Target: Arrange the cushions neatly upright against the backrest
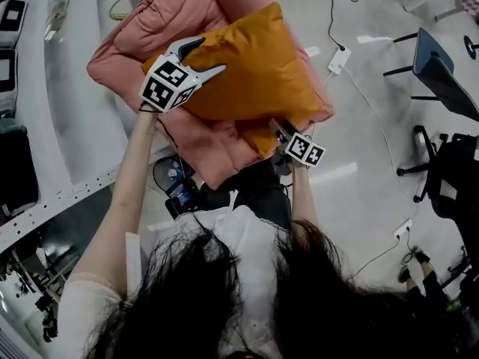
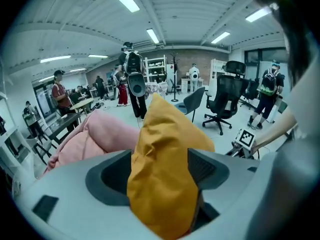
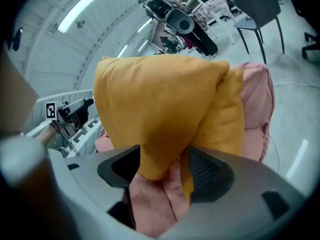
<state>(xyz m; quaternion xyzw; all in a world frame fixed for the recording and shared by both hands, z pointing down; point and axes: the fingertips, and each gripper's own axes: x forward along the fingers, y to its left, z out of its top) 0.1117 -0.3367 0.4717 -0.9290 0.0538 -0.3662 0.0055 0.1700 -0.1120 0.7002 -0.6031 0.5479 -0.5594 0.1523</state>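
Observation:
An orange cushion (image 1: pixel 254 66) lies on top of a bigger pink cushion (image 1: pixel 150 28), both lifted above the floor. My left gripper (image 1: pixel 209 54) is at the orange cushion's left corner, jaws spread wide, with that corner (image 2: pixel 160 154) still between them and not squeezed. My right gripper (image 1: pixel 278 129) is at the lower right edge, open too. Orange fabric (image 3: pixel 160 104) and a fold of pink fabric (image 3: pixel 150 204) sit between its jaws. The pink cushion (image 3: pixel 255 104) shows behind. The right gripper's fingertips are hidden under the cushions in the head view.
White rails (image 1: pixel 67 193) run along the left. Cables and a power strip (image 1: pixel 338 58) lie on the grey floor, with office chairs (image 1: pixel 441 73) to the right. Several people and chairs (image 2: pixel 225 99) stand further off in the room.

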